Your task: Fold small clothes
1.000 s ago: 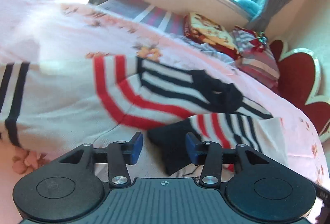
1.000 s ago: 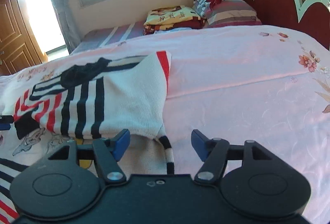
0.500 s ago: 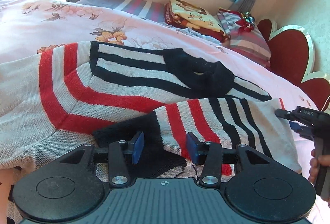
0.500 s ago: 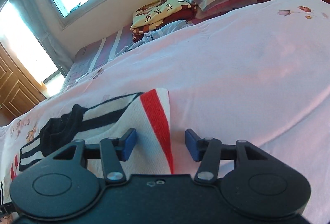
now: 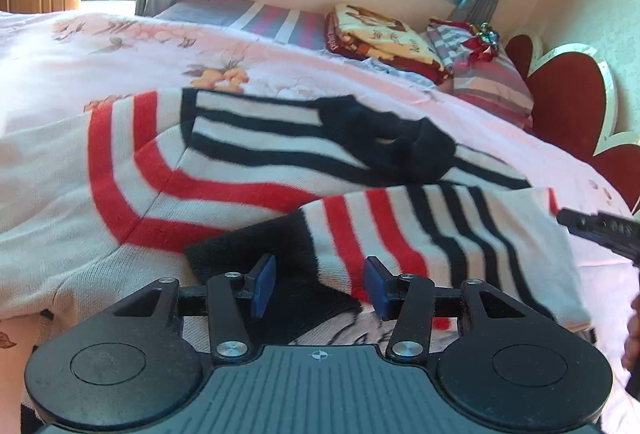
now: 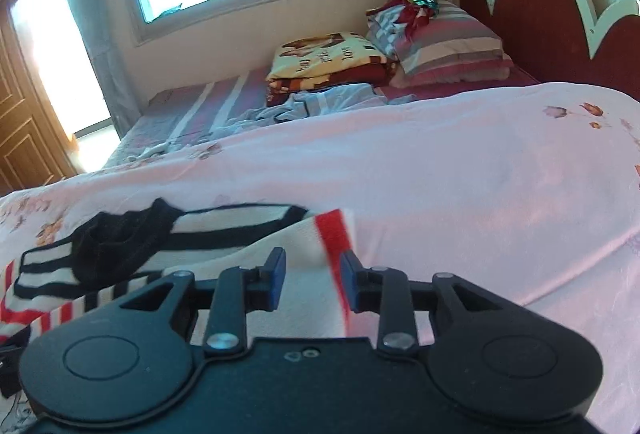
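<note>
A white knit sweater [image 5: 240, 170] with red and black stripes and a black collar lies spread on the pink bedspread [image 5: 120, 54]. One sleeve is folded across its body. My left gripper [image 5: 320, 286] hovers low over that sleeve's black cuff [image 5: 256, 246]. Its jaws are opening, and the cuff lies between the pads without being pinched. My right gripper [image 6: 312, 280] is at the sweater's [image 6: 224, 230] far side. Its jaws are closing around the white edge with the red band [image 6: 334, 230], which sits between the pads. The right gripper [image 5: 592, 228] also shows at the right edge of the left wrist view.
A folded patterned blanket [image 6: 332, 62] and striped pillows [image 6: 448, 38] lie near the window. The red scalloped headboard [image 6: 552, 18] stands at the right. A wooden door [image 6: 24, 138] is at the far left. Bare pink bedspread [image 6: 480, 186] stretches right of the sweater.
The left gripper came down over the folded sleeve's cuff. The right gripper slid in to the red-banded edge, and its jaws have narrowed around it.
</note>
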{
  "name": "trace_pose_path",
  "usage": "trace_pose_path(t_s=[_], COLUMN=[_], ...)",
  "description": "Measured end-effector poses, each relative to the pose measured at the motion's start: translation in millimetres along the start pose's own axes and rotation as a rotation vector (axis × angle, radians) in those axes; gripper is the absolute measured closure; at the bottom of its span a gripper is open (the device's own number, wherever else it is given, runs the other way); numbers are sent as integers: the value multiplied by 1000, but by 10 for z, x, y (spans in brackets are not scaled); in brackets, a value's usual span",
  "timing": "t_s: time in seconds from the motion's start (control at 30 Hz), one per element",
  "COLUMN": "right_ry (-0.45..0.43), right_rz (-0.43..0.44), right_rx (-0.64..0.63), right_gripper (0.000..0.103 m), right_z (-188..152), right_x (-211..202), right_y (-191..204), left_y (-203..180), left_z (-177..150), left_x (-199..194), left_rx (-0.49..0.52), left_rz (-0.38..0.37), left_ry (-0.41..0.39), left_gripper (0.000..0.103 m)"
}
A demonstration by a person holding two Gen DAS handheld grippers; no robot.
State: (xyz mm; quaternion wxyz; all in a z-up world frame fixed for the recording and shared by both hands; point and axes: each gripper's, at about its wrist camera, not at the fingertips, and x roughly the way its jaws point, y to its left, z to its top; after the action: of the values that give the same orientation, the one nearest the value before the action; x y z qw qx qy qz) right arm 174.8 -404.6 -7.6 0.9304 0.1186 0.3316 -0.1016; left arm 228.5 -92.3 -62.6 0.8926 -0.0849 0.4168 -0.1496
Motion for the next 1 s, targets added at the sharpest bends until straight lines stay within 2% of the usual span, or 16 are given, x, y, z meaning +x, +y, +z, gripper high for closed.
trace_pose_path(t_s=[0.07,0.13,0.2,0.27,0.37,0.43,0.57,0.73,0.9,1.0], right_ry=[29,57,38,46,18,9,31,75,86,93], right_rz=[11,-32,-61,-78,4,58,146,244,298,301], right_rx=[-77,-157,-214,-204,-191,-203,-204,-221,-255,-266], right_gripper=[66,66,66,65,56,51,50,50,50,50], right_z=[-161,-332,-409,-347,-327,-333,-380,-556,-701,-733], right_x=[-23,39,45,-42,-281,-368,-390,-375,-421,-405], right_y=[165,258,286,364,495,623,936,1466,2007,2281], left_y=[-6,-22,29,137,410,643,1129,1890,2607,2947], left_z=[-20,9,38,18,-92,-176,-291,-518,-666,-707], left_x=[-2,-14,-116,-293,-589,-813,-1106,-1448,-1606,-1582], left_rx=[24,29,-19,-67,-135,-185,-271,-481,-674,-765], left_rz=[-1,6,9,18,87,133,228,274,272,229], left_ry=[-6,9,21,10,-20,-57,-41,-69,-110,-144], left_gripper=[54,54,54,52,15,14,14,14,14,15])
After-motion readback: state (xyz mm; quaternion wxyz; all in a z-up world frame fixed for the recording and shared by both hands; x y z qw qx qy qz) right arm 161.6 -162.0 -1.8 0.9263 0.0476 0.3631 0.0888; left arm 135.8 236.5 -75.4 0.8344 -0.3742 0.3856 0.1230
